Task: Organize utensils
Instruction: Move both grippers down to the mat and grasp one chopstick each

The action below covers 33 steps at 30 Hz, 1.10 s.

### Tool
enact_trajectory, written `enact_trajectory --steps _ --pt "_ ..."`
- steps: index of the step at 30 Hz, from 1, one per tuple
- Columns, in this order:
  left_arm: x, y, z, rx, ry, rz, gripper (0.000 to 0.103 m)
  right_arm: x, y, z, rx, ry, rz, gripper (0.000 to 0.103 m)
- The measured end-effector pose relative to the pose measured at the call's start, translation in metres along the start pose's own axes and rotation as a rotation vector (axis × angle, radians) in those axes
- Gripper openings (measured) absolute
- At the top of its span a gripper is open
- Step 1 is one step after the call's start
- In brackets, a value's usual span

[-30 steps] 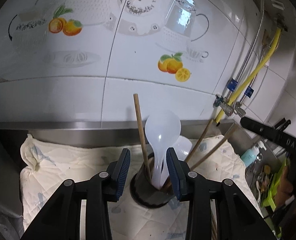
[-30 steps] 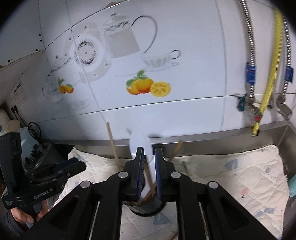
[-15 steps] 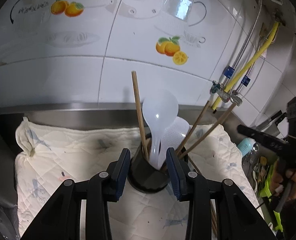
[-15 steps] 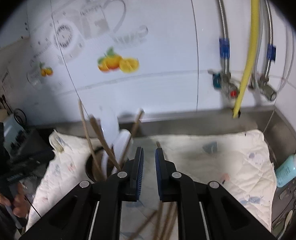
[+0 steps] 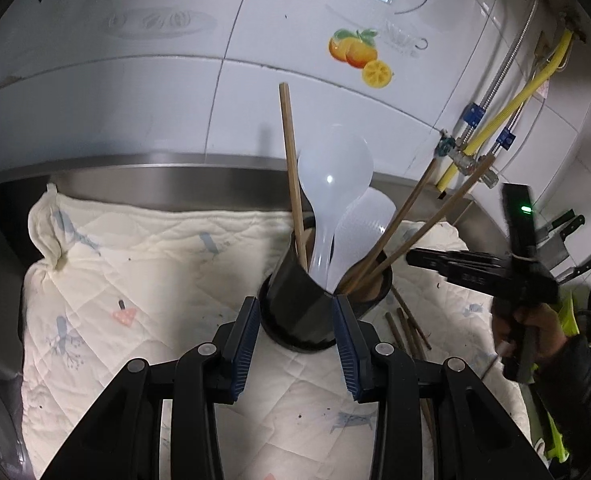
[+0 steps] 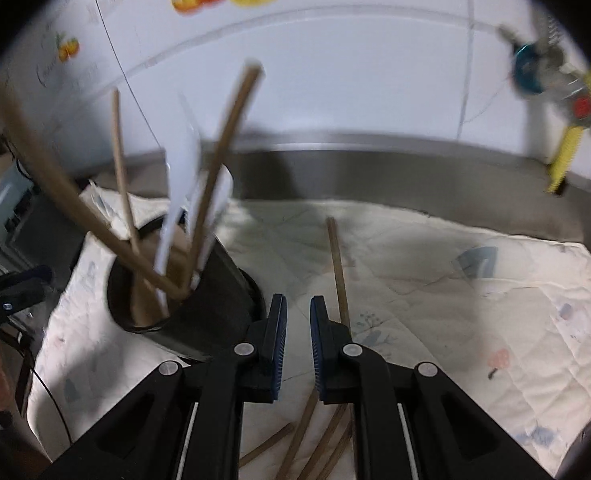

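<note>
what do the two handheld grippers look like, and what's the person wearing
Both the left gripper and right gripper are matte black plastic linkages with silver pivot rivets and ribbed blue pads on flat fingers. Seen from the left wrist, the right gripper has a black handle block with a green light. The sleeve is dark, beside bright yellow-green fabric.

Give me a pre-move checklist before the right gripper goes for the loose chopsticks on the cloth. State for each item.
1. Black holder upright on the quilted cloth: ok.
2. Left gripper steadying the holder: cannot tell; its pads sit either side of the base, contact not visible.
3. Right gripper empty: ok, nothing between its pads.
4. Right gripper wide enough to take a stick: not ok, only a narrow gap shows.
5. Loose chopsticks within view and lying flat on the cloth: ok, several lie beside the holder.
6. White spoons and chopsticks already in the holder staying clear of the approach: ok, they lean away to the side.
</note>
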<state>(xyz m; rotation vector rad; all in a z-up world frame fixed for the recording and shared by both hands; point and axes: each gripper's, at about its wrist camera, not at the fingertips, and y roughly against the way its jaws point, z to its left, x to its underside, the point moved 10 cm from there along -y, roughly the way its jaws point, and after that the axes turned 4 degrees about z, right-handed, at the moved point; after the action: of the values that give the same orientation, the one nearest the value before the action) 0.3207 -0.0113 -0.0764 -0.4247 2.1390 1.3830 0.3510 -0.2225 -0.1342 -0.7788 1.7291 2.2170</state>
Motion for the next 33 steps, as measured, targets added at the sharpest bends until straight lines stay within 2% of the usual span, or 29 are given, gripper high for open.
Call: enact_trajectory --steps 4,9,19,21,22,23,28,33 --pt "0.009 -0.006 -0.005 0.013 -0.014 0.019 0.041 0.004 -0.024 -0.009 -0.004 0.004 0.043 0.016" --pt "0.017 -0.018 -0.008 0.015 -0.016 0.049 0.041 0.002 -0.038 -0.017 -0.012 -0.006 0.056 0.028" --pt "0.023 -0.029 -0.011 0.016 -0.003 0.072 0.041 -0.006 -0.064 -0.025 -0.003 0.003 0.092 0.028" --pt "0.024 -0.031 -0.015 0.028 -0.009 0.08 0.041 -0.003 -0.068 -0.025 -0.005 0.002 0.106 0.025" --pt "0.025 -0.032 -0.017 0.029 -0.015 0.083 0.041 -0.003 -0.07 -0.026 0.009 0.008 0.106 0.013" --pt "0.027 -0.033 -0.02 0.028 -0.021 0.086 0.041 -0.002 -0.07 -0.026 0.02 0.015 0.105 0.011" --pt "0.036 -0.044 -0.037 0.064 -0.046 0.121 0.041 0.002 -0.057 -0.021 0.047 0.025 0.085 0.009" --pt "0.055 -0.061 -0.063 0.11 -0.095 0.18 0.041 0.004 -0.017 -0.018 0.052 0.018 0.032 0.009"
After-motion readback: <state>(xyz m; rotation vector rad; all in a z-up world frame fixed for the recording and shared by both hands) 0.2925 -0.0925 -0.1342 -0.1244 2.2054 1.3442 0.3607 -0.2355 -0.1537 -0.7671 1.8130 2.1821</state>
